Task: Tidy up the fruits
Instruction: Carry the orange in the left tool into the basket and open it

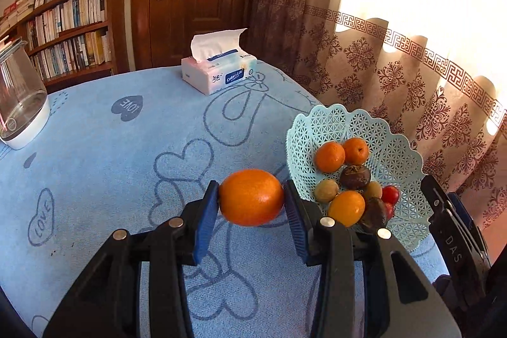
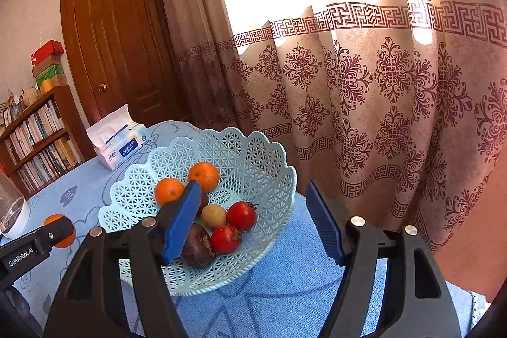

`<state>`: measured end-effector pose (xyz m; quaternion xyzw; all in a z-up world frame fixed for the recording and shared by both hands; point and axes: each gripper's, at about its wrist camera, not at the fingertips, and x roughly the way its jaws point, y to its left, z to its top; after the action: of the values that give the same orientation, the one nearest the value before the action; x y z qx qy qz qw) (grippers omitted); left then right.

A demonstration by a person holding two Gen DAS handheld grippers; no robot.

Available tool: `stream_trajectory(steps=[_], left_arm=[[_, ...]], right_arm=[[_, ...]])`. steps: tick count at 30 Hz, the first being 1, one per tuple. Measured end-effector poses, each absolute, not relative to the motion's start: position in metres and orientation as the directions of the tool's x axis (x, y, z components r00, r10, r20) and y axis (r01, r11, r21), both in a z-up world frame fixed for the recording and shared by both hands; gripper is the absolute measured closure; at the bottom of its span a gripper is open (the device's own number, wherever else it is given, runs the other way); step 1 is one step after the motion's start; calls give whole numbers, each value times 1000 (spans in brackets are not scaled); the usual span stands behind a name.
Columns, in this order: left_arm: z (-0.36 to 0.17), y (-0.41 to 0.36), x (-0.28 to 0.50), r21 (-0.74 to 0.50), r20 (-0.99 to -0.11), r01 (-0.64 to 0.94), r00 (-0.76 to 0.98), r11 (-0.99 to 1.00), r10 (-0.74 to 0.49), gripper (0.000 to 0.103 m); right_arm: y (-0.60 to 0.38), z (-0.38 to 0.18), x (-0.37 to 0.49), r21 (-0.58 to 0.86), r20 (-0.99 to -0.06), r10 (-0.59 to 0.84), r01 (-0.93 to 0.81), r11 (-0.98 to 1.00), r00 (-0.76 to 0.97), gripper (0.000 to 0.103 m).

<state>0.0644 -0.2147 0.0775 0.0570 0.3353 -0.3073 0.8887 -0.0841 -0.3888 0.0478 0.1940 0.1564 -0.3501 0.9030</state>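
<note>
My left gripper (image 1: 252, 198) is shut on an orange (image 1: 251, 197) and holds it above the blue tablecloth, just left of the pale green lattice basket (image 1: 396, 154). The basket holds several fruits: oranges (image 1: 329, 156), dark passion fruits (image 1: 355, 177), small tan fruits and red ones (image 1: 389, 194). My right gripper (image 2: 253, 220) is open and empty, its jaws wide apart over the basket (image 2: 259, 157), the left pad above the fruits. The left gripper with its orange (image 2: 60, 230) shows at the left edge of the right wrist view.
A tissue pack (image 1: 218, 72) sits at the far side of the table. A glass kettle on a white base (image 1: 22, 103) stands at the left. A patterned curtain (image 2: 380, 100) hangs close behind the basket. A bookshelf (image 1: 69, 30) and door are beyond the table.
</note>
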Motion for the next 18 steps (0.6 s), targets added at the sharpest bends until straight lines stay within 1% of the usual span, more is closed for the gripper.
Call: stream_trajectory(steps=[5, 12, 13, 15, 16, 18], left_arm=[[79, -246, 67, -88, -627, 629, 567, 772, -534, 61], [77, -275, 74, -96, -626, 674, 531, 733, -571, 61], [76, -277, 74, -92, -623, 672, 536, 734, -569, 59], [75, -277, 76, -103, -619, 668, 537, 737, -573, 49], [74, -275, 77, -112, -616, 662, 540, 741, -574, 41], [73, -272, 79, -125, -612, 651, 543, 749, -575, 39]], right_arm=[[-392, 48, -86, 267, -418, -558, 685, 678, 716, 32], [-398, 45, -88, 298, -426, -544, 680, 670, 723, 32], [-398, 45, -88, 300, -426, -543, 679, 670, 724, 32], [-399, 45, -89, 304, -427, -540, 678, 670, 725, 32], [-400, 44, -89, 306, -427, -540, 678, 669, 726, 32], [-401, 44, -89, 311, -428, -538, 678, 666, 726, 31]])
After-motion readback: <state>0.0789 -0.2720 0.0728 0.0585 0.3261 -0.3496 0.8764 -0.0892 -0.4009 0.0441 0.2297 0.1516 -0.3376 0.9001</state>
